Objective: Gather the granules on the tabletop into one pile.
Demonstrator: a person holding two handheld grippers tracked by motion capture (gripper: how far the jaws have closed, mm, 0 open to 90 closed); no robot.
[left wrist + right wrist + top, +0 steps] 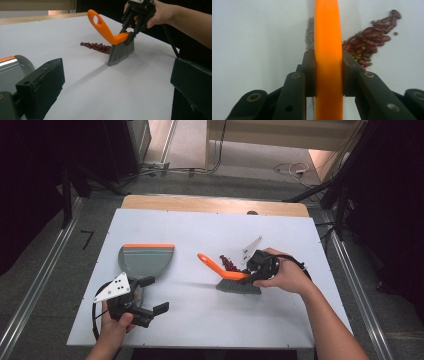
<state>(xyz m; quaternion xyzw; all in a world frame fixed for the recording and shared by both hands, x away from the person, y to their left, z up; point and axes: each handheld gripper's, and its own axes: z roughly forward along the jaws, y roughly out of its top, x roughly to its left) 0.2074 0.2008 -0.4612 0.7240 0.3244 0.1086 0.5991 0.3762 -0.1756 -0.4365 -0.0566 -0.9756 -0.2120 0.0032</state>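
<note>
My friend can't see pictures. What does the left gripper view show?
The right gripper, held in a hand, grips an orange-handled brush whose grey bristles rest on the white table beside a small pile of red beans. The left gripper's open black jaws frame the bottom corners.

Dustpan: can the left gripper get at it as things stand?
Probably yes. The left gripper is open with nothing between its jaws, close beside the dustpan, with bare table around it. The brush and beans lie off to the right.

The brush [117, 42] has a smooth, glossy orange plastic handle and grey bristles; the table [200, 320] looks matt white.
</note>
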